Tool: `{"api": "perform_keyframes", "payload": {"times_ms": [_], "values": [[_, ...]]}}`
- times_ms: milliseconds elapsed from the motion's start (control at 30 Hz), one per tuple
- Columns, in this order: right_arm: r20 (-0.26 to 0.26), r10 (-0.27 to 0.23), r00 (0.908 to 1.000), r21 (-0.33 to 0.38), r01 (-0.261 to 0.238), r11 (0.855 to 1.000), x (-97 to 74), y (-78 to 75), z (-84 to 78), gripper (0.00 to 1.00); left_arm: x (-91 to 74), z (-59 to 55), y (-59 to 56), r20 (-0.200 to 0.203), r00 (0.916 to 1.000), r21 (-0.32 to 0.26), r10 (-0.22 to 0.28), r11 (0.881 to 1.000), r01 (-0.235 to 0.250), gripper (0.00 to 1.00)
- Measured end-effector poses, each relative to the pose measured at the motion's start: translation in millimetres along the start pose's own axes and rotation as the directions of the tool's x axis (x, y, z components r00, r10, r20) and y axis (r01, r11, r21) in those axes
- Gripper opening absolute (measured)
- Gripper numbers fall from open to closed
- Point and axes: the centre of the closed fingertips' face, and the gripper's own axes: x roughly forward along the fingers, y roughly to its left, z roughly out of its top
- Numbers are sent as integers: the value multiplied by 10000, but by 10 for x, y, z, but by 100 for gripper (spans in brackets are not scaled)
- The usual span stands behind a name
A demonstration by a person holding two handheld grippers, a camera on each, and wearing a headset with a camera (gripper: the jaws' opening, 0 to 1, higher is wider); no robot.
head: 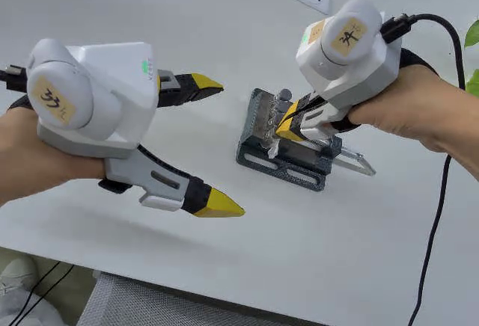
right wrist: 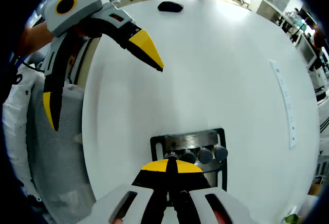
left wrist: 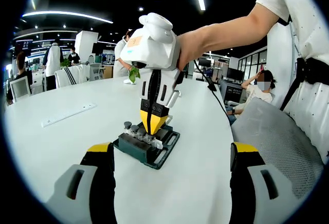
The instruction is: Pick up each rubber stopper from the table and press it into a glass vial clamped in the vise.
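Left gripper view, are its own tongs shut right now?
No, the left tongs stand wide open, with the vise showing in the gap between their yellow tips.

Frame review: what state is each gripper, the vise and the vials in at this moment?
vise: clamping a row of vials.
vials: upright; those visible are capped with grey stoppers.
left gripper: open, held above the table.
right gripper: shut, tips down at the vials.

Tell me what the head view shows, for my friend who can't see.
The right gripper, jaws shut, points down at vials clamped in a vise on a white table. The left gripper hangs open nearby.
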Motion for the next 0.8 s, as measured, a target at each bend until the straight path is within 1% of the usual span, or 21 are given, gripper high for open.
{"api": "perform_keyframes", "payload": {"times_ms": [133, 267, 533, 633, 700, 733, 800], "values": [[-114, -67, 9999, -113, 66, 9999, 4, -12, -5, 0, 1, 13, 2, 53, 10000, -24, 4, 10000, -4, 93], [-184, 8, 9998, 4, -8, 10000, 9, -28, 2, 0, 2, 17, 12, 65, 10000, -23, 11, 10000, -11, 92], [-250, -23, 9997, -13, 22, 10000, 10, -6, -3, 0, 7, 30, 17, 104, 9999, -35, 49, 10000, -49, 92], [-146, -8, 9999, 130, 10, 9999, 12, -13, -9, 0, 11, 40, 16, 130, 9999, -34, 46, 10000, -46, 92], [-25, -48, 10000, 183, 49, 9998, 9, -29, -21, 0, 11, 41, 22, 133, 9999, -50, 58, 10000, -58, 91], [47, -111, 9999, 231, 110, 9997, 11, -13, -20, 0, 11, 49, 25, 153, 9999, -43, 67, 10000, -66, 91], [100, -256, 9996, 53, 256, 9997, 10, 1, -18, 0, 15, 56, 27, 158, 9998, -32, 81, 10000, -81, 92]]}}
